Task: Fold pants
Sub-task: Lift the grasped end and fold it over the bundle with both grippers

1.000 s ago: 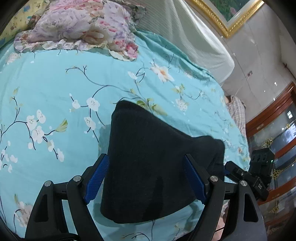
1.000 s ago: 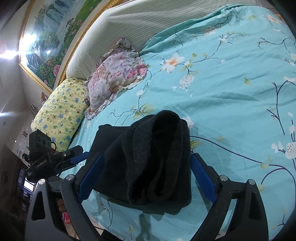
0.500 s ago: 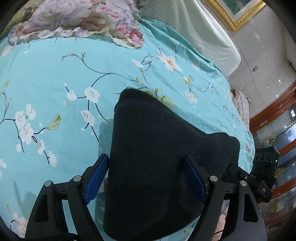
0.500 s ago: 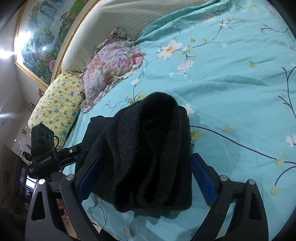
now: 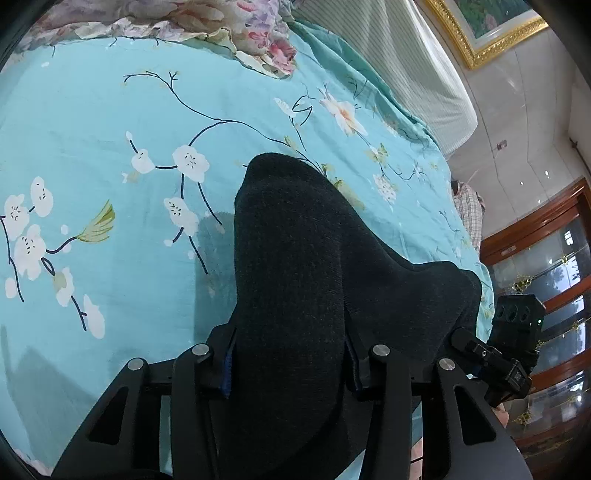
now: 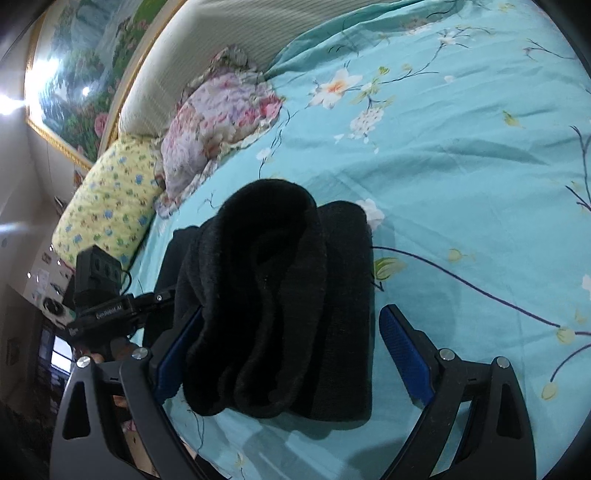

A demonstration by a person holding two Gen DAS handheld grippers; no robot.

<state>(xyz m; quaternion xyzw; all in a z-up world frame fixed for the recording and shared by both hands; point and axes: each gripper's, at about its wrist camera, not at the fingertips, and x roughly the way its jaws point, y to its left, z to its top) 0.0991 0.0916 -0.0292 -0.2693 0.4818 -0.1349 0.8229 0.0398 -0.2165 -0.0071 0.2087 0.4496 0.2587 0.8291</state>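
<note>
The blue pads of the left gripper (image 5: 288,365) are almost wholly buried in the black pants (image 5: 295,280) bunched between its closing jaws, so whether they already press the cloth cannot be told, and the pants' near end runs off the bottom edge behind the fingers. In the right wrist view the pants (image 6: 280,295) cover most of the left-hand pad of the right gripper (image 6: 291,354), hiding any touch there. Beyond the fingers, the floral pillow (image 5: 229,22) is cut by the top edge.
</note>
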